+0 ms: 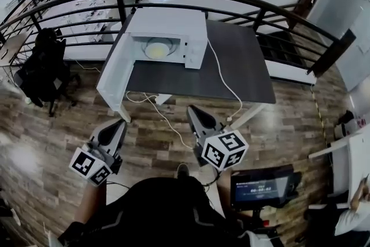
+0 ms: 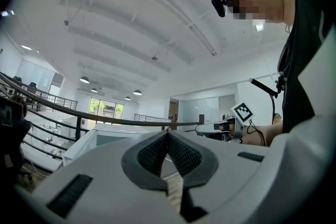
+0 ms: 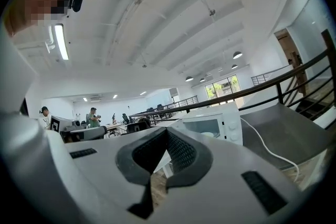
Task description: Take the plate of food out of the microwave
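A white microwave [image 1: 167,32] stands at the back left of a dark grey table [image 1: 243,72]. Its door [image 1: 113,75] hangs wide open to the left. Inside lies a pale plate of food [image 1: 157,49]. In the right gripper view the microwave [image 3: 212,123] shows ahead, with the plate [image 3: 208,134] in its cavity. Both grippers are held low over the wooden floor, well short of the table. My left gripper [image 1: 119,122] is shut with nothing in it, and so is my right gripper [image 1: 192,108]. The pads meet at the tips in each gripper view [image 2: 168,134] [image 3: 167,131].
A white cable [image 1: 225,81] runs from the microwave across the table and down to the floor. A black curved railing [image 1: 231,0] passes behind the table. A black office chair [image 1: 43,66] stands at the left. A small monitor [image 1: 263,188] sits at the lower right.
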